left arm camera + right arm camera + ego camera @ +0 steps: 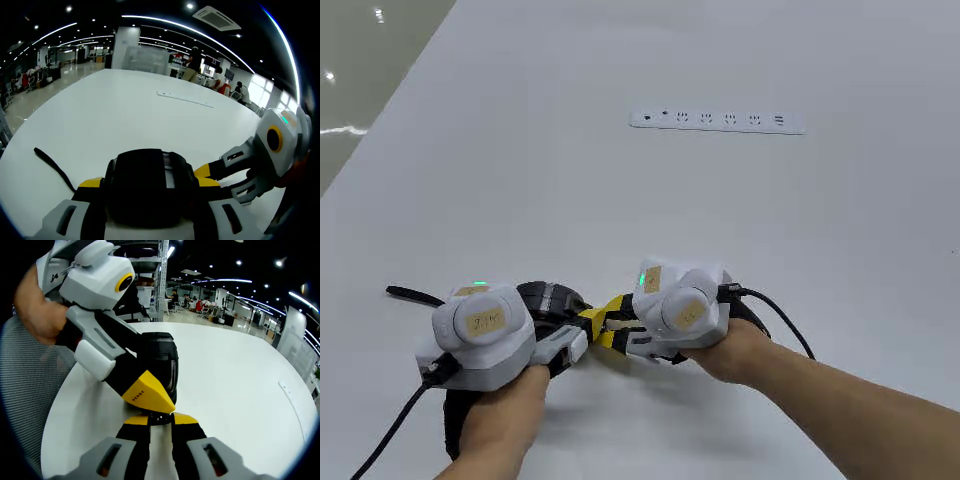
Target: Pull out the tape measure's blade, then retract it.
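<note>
Your left gripper (149,179) is gripping the tape measure (159,360) between its jaws; your right gripper's (160,420) narrowed jaws are pinching the blade tip (160,416).

Open-plan office, large white table (620,200), ceiling light strips (145,18), people (192,60) beyond

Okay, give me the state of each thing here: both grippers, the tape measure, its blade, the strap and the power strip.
tape measure: clamped by its sides.
blade: tip pinched at the case mouth, no length drawn out as far as shows.
left gripper: jaws shut on the tape measure.
right gripper: jaws shut on the blade.
strap: lying slack.
power strip: lying flat, sockets empty.
</note>
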`<state>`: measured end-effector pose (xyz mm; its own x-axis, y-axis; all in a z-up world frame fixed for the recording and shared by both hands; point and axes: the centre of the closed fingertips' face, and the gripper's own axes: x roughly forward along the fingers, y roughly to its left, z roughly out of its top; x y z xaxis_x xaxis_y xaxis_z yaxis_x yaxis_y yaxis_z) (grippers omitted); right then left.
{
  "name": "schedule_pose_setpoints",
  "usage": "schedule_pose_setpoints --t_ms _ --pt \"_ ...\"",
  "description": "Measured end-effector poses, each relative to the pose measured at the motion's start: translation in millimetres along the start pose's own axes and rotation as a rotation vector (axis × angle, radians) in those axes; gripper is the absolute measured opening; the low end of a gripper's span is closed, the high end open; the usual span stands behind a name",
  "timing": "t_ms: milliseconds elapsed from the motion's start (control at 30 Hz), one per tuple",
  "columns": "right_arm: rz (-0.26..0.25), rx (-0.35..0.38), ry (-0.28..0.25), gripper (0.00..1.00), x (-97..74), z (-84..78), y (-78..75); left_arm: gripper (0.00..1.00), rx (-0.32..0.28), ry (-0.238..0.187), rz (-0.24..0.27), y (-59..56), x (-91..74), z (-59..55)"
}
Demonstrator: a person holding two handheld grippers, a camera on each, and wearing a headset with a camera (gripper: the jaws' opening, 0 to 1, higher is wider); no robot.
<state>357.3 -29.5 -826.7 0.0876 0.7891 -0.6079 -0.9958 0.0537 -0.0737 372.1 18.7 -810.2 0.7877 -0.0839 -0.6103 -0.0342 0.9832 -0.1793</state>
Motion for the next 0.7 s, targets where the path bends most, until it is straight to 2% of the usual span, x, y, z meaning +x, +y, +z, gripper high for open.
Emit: schedule_pose_setpoints --t_ms 333,700 --pt "-0.004 0.006 0.012 0.15 -0.6 -0.1 -1.4 0.69 0.019 -0.004 0.005 -0.7 0.1 1.8" --pt "-0.016 0.033 0.022 0.19 -3.6 -3.7 -4.5 0.7 0.013 0.016 -0.009 -0.6 1.4 1.2"
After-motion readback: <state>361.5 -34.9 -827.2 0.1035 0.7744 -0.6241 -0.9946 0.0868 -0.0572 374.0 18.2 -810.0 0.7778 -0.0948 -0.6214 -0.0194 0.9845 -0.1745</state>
